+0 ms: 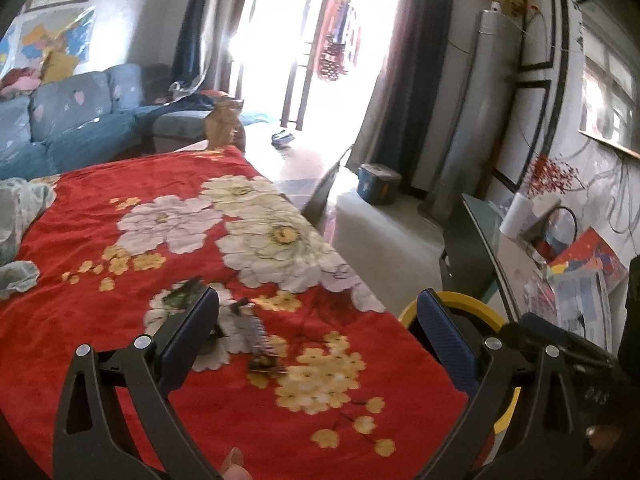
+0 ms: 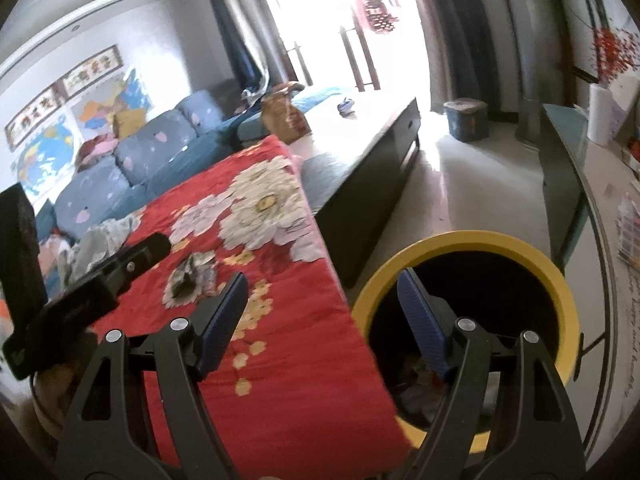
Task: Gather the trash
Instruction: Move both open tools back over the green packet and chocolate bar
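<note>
My left claw (image 1: 316, 328) gapes wide, holding nothing, above a wrapper (image 1: 256, 336) lying near the right edge of the red blanket (image 1: 120, 320). My right claw (image 2: 320, 308) is equally wide and empty, one finger over the yellow-rimmed bin (image 2: 560, 276) beside that edge.

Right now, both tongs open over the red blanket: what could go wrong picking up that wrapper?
1. The wrapper lies flat on the soft floral blanket; the left tongs may pinch cloth along with it.
2. Its colours blend into the flower print, so it is easy to misjudge.
3. The yellow-rimmed bin sits past the blanket's edge; a loose grip could drop it short.
</note>
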`<state>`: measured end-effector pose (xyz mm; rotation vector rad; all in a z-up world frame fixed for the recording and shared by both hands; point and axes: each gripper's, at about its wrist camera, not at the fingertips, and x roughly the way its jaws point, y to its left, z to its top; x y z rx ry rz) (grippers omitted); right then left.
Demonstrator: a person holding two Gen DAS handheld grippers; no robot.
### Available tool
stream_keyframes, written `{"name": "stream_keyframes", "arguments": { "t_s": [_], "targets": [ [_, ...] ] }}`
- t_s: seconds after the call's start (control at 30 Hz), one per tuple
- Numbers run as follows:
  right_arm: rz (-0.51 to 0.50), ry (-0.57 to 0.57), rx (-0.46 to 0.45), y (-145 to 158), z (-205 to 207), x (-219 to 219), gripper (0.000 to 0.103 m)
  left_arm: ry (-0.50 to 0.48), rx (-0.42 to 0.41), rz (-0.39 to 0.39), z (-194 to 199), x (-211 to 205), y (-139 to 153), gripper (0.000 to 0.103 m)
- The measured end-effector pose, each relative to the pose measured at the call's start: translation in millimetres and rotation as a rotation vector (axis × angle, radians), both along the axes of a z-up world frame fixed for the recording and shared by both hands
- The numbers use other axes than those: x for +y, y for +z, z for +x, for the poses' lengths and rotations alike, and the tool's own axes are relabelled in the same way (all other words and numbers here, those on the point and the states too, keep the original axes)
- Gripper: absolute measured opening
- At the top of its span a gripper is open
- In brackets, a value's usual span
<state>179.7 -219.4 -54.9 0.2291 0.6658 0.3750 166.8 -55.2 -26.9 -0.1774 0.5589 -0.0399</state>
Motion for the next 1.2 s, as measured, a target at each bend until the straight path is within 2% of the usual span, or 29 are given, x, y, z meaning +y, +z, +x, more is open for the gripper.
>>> {"name": "stream_keyframes", "arguments": {
  "t_s": [0.23, 0.53, 0.8, 0.93, 1.0, 1.03, 1.1, 1.17, 1.2],
  "targets": [
    [-0.031, 0.082, 0.004, 3, 0, 35, 0.069, 0.082, 0.002, -0.034, -1, 36, -1, 0.096],
    [-0.061, 0.186, 0.035, -7, 11, 81, 0.069, 0.209, 0.018, -0.108, -5, 95, -6, 0.096],
    [-0.107, 0.275, 0.095, -29, 28, 135, 0.069, 0.279, 0.084, -0.195, -4, 142, -26, 0.095],
    [-0.103, 0.303, 0.150, -42, 41, 153, 0.060, 0.275, 0.114, -0.259, 0, 155, -40, 0.094],
    [-0.102, 0.309, 0.169, -47, 47, 159, 0.057, 0.257, 0.126, -0.293, 3, 157, -46, 0.081],
    [-0.101, 0.312, 0.180, -50, 50, 162, 0.055, 0.248, 0.136, -0.304, 6, 157, -50, 0.079],
    [-0.102, 0.316, 0.200, -56, 55, 166, 0.046, 0.224, 0.153, -0.327, 11, 155, -56, 0.073],
    [-0.108, 0.320, 0.222, -62, 59, 170, 0.029, 0.202, 0.178, -0.346, 18, 153, -64, 0.068],
    [-0.115, 0.316, 0.228, -65, 59, 170, 0.026, 0.193, 0.189, -0.354, 21, 152, -67, 0.064]
  ]
}}
